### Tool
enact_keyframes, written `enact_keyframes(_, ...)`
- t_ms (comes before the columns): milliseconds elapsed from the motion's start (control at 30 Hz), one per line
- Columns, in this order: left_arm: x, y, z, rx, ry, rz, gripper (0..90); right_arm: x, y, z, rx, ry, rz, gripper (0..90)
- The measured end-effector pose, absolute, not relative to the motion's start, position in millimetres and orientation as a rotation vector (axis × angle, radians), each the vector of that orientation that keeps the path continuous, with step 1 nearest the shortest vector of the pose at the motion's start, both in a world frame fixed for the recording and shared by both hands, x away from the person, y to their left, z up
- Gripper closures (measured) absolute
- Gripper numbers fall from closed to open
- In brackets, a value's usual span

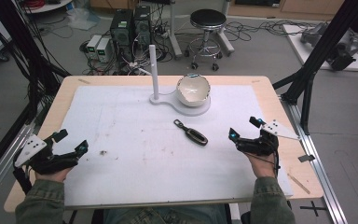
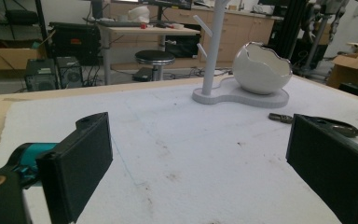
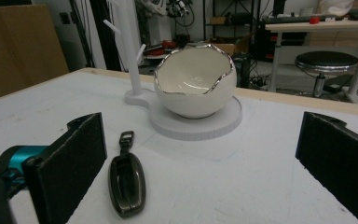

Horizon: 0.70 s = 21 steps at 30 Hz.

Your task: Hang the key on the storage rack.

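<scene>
A dark key fob [image 1: 192,133] with a small metal loop lies flat on the white mat [image 1: 135,154], in front of the stand. In the right gripper view the key fob [image 3: 127,179] rests just ahead of the left jaw, not between the pads. A white eggshell-shaped bowl [image 1: 193,90] with a silver rim sits on a white stand base [image 1: 193,108] beside an upright white post [image 1: 153,70]. My left gripper [image 1: 71,141] stands open over the mat's left side. My right gripper [image 1: 244,127] is open at the mat's right, holding nothing.
The mat covers a wooden table [image 1: 265,88]; its bare edge runs along both sides. A black stool [image 1: 207,21], computer boxes [image 1: 130,25] and cables stand on the floor behind. Black frame posts [image 1: 307,79] rise at the right.
</scene>
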<state>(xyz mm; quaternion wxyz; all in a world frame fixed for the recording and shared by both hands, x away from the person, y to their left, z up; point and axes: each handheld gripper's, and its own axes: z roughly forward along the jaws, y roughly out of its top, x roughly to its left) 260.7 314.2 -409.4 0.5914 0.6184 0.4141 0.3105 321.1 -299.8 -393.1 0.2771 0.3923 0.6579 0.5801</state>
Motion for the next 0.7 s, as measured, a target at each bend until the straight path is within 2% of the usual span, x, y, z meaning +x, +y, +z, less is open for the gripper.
enact_keyframes(700,263.8,311.1,-409.8,1.446,0.948,0.688,7.4,318.4,-296.8,-392.6,1.065,1.796,1.526,0.6)
